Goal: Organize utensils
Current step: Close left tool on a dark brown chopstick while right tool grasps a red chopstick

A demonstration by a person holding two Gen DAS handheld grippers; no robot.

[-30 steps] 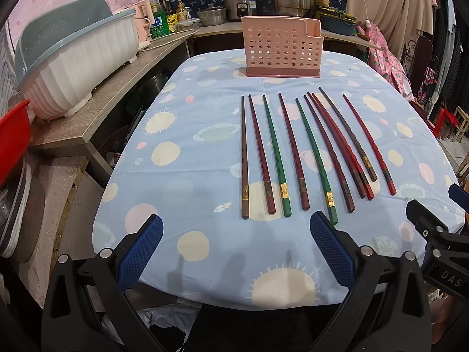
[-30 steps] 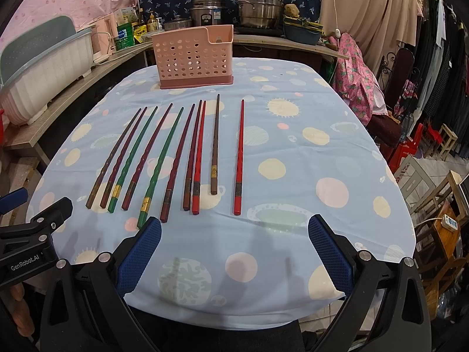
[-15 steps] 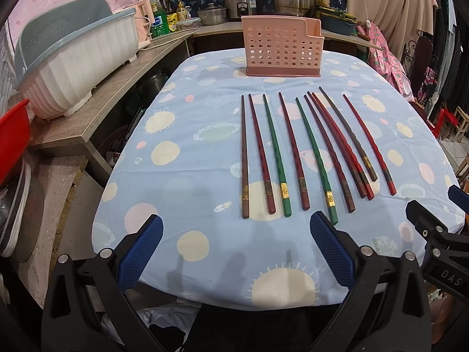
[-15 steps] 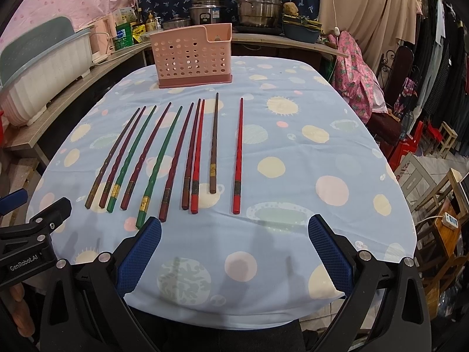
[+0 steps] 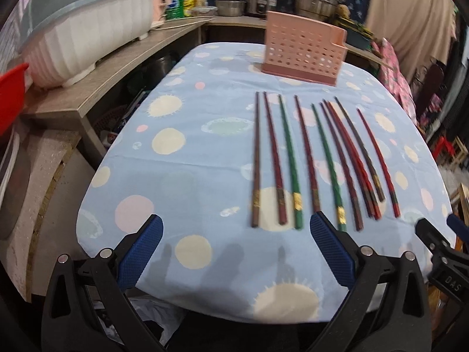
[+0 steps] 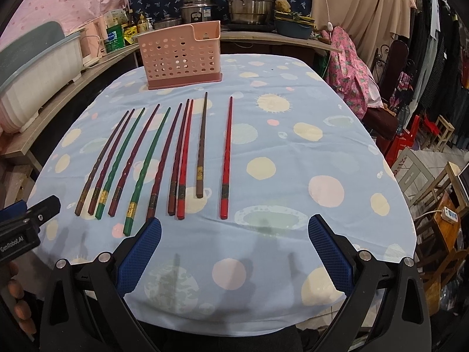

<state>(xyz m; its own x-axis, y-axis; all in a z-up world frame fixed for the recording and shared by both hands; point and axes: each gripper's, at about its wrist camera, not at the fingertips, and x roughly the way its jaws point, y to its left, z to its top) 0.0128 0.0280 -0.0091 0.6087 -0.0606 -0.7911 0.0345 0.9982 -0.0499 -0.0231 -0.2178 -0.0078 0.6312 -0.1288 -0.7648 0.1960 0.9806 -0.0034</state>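
Note:
Several chopsticks, brown, dark red, green and bright red, lie side by side on the blue spotted tablecloth, thick ends toward me. A pink perforated utensil holder stands upright behind them at the far end. My left gripper is open and empty above the table's near edge, left of the row's middle. My right gripper is open and empty, just short of the bright red chopstick at the right of the row.
A white dish rack sits on a wooden counter to the left, with a red basin nearer. Pots and bottles line the back shelf. Chairs and clothes crowd the right side.
The left gripper has swung to the left and tilted, so the chopsticks sit further right in its view. The right gripper has moved slightly forward. Nothing on the table moved.

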